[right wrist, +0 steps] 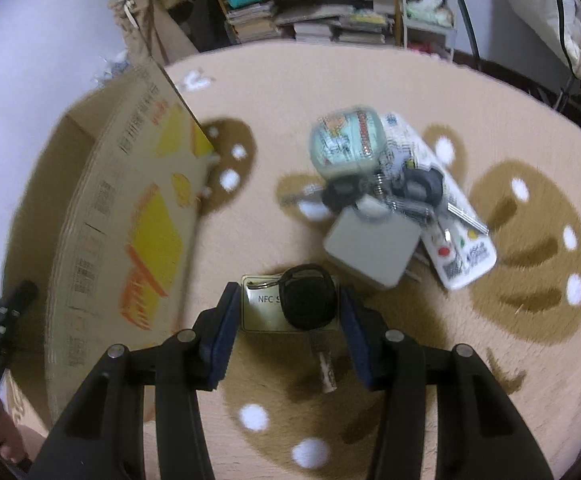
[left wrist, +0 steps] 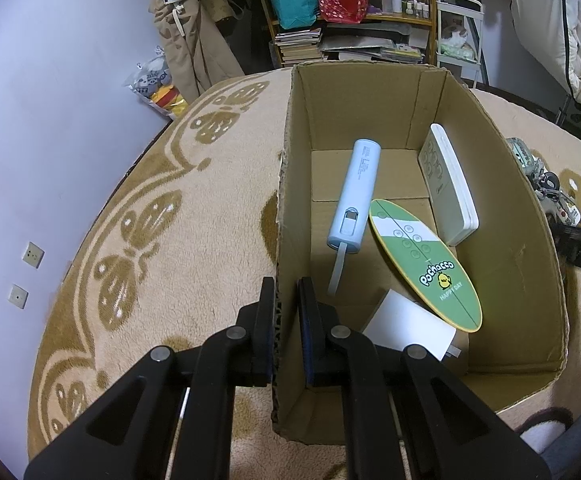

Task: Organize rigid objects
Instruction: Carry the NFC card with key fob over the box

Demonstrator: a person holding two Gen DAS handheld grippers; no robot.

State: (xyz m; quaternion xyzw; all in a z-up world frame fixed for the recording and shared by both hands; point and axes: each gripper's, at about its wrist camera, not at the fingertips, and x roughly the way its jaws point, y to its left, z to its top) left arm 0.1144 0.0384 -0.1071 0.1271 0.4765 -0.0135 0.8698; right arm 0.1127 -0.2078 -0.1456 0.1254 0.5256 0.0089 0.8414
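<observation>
1. Left wrist view: the left gripper [left wrist: 286, 300] is clamped tight on the near-left wall of the cardboard box [left wrist: 506, 184], one finger outside and one inside, pads pressed on the corrugated edge.
2. Inside the box, the pale blue power bank [left wrist: 355, 196] lies flat with its long axis running from the far wall toward the camera, its strap trailing off the near end.
3. Just right of it, the green Pochacco oval board [left wrist: 426, 264] slants the other way, its long axis going from far-left to near-right; a white slab [left wrist: 448, 184] leans along the right wall, and a white charger block [left wrist: 410, 326] sits nearest the camera.
4. Right wrist view: the right gripper [right wrist: 286, 316] stands about half open, with an NFC card [right wrist: 262, 308] and a black key fob [right wrist: 308, 300] between its fingers. The frame is blurred, and I cannot tell whether the pads are touching either one.
5. Only this view shows the printed outer wall of the box at left, and the pile on the carpet [right wrist: 370, 80]: a grey square adapter [right wrist: 370, 246], a bunch of keys [right wrist: 410, 192], a pale green case [right wrist: 344, 146] and a white printed card [right wrist: 462, 256], touching and overlapping.
</observation>
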